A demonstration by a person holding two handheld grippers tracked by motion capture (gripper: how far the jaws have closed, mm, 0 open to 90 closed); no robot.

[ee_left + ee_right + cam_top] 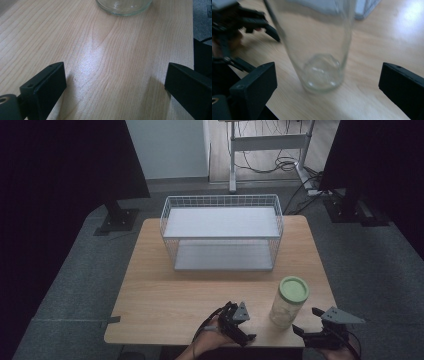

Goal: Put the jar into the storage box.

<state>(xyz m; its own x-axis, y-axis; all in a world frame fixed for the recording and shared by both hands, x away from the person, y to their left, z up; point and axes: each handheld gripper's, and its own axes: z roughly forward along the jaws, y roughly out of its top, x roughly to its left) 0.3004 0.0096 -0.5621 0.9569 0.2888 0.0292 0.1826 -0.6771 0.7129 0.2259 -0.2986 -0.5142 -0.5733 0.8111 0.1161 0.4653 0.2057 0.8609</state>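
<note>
Counter (165,285) comes first for us: light wood filling the middle of the high view, with grey floor around it. Toward the upper centre of that view we see a white wire basket (222,231) standing on the far part of the counter, with two flat white shelves inside. Lower right of centre stands a clear glass jar (288,302) with a pale green lid (293,289), upright near the front edge. At the bottom right, just beside the jar, we find the right hand-held gripper (306,321); in its own view the jaws are spread wide with the jar (319,50) between them and touching neither. At the bottom centre, left of the jar, is the left hand-held gripper (240,320), its jaws likewise spread over bare wood, the jar's base (124,7) at the top edge of its view.
</note>
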